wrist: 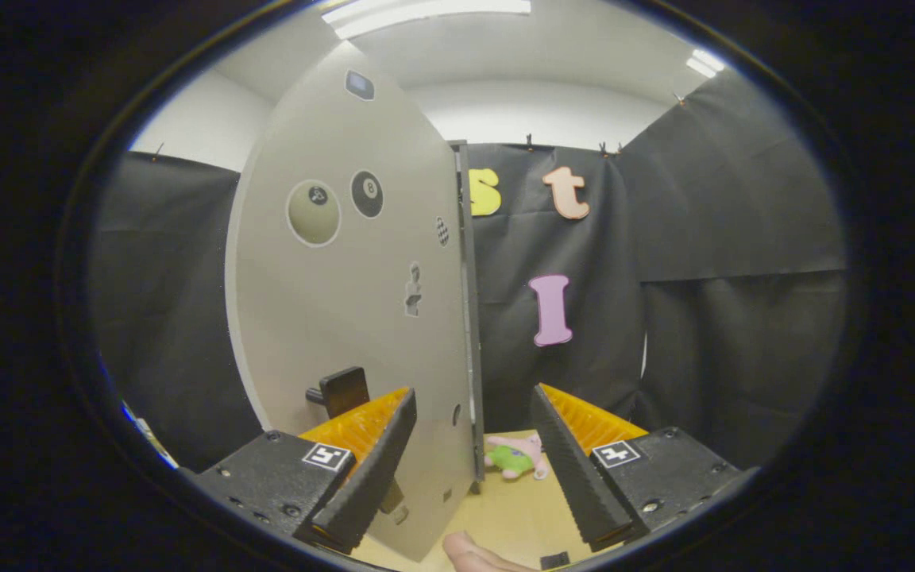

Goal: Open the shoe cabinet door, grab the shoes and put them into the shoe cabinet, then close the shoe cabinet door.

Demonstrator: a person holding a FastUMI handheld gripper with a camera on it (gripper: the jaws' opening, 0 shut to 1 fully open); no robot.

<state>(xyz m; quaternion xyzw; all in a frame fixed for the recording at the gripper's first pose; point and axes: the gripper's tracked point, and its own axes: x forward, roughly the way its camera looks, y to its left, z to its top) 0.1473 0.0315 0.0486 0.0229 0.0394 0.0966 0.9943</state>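
Gripper view of the shoe cabinet door (346, 302), a flat, rigid grey panel swung open and seen nearly edge-on, its free edge standing between the jaws of the gripper (473, 445). The jaws are spread wide and grip nothing. A dark knob (338, 391) projects from the door face just beyond the left jaw; it appears the firmest place to take hold, since the smooth panel would likely slip under a pinch. The door probably swings lightly on its hinges. A small plush toy (517, 459) lies on the surface (505, 516) beyond the jaws. A fingertip (469, 554) shows below.
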